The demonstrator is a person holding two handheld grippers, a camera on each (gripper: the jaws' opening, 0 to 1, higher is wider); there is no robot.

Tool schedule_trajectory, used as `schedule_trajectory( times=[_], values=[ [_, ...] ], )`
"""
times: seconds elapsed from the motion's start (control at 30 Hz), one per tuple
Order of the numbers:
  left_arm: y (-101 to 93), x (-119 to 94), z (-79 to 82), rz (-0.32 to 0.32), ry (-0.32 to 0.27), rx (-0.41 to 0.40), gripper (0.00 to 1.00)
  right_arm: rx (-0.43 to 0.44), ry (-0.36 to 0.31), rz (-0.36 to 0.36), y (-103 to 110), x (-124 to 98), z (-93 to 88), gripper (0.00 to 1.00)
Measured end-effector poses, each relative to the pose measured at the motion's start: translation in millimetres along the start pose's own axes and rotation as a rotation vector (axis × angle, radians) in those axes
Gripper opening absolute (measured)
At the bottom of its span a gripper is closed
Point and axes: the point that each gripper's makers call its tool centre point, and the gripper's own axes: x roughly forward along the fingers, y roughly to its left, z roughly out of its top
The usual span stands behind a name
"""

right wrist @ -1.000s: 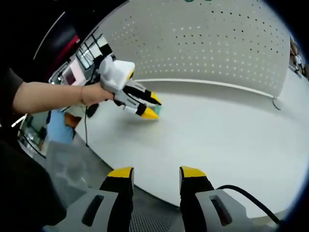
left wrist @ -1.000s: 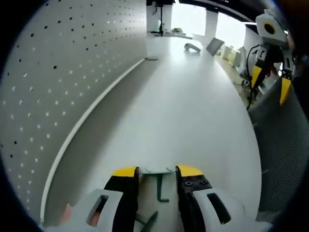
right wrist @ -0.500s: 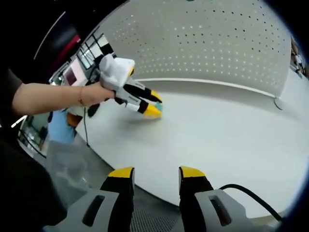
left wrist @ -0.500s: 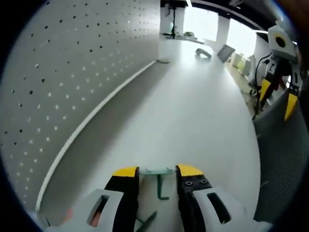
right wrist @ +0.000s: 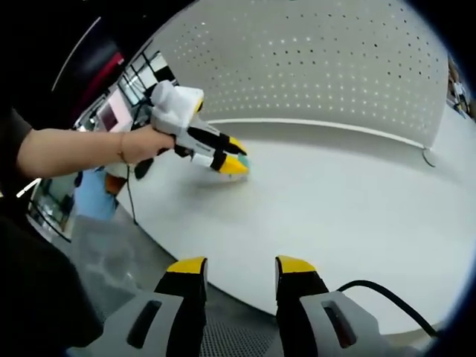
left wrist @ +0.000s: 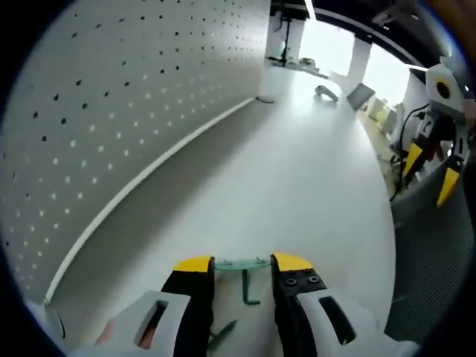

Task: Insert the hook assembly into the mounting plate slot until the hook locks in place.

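Currently: left gripper [left wrist: 242,263] clamps green hook assembly [left wrist: 245,281], bottom centre of left gripper view.
Right gripper [right wrist: 241,266] jaws parted, grasping nothing, over table [right wrist: 357,208] edge; pegboard [right wrist: 320,67] fills upper frame.

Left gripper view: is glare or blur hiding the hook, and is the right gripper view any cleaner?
Left gripper view: bright windows blow out the top right, but the green hook between the left tool tips stays sharp; fisheye bends the pegboard. Right gripper view: even light, no glare, right tool crisp.
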Motion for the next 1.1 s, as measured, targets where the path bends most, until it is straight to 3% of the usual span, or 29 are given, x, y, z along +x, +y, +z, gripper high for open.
schedule_trajectory(
  times=[0.17, 0.57, 0.73, 0.83, 0.9, 1.0, 1.1],
  values=[
    [2.9, 0.2, -9.8, 0.014, 0.034, -0.012, 0.31, 0.001, -0.001, 0.002, 0.6, 0.4, 0.2, 0.36],
    [2.4, 0.4, -12.7, 0.005, 0.022, -0.034, 0.32, 0.000, 0.003, -0.002, -0.5, -0.3, -2.3, 0.36],
    [8.3, -2.4, -7.7, 0.035, -0.003, -0.024, 0.50, 0.000, 0.000, -0.003, -0.4, 0.1, -1.0, 0.36],
    [7.4, -8.2, -0.7, 0.023, -0.027, -0.022, 0.47, 0.000, 0.000, 0.001, 1.3, 0.7, -0.9, 0.36],
    [5.4, -12.2, 5.1, 0.017, -0.047, 0.016, 0.48, -0.002, 0.002, 0.003, 2.7, 1.4, -2.0, 0.36],
    [1.9, -15.1, -1.0, 0.013, 0.015, 0.218, 0.49, 0.002, 0.003, 0.006, 4.1, 1.9, -3.5, 0.36],
    [-3.0, -14.0, -3.7, -0.010, 0.022, 0.219, 0.48, 0.000, 0.008, 0.008, 4.5, 1.9, -5.4, 0.36]
  ],
)
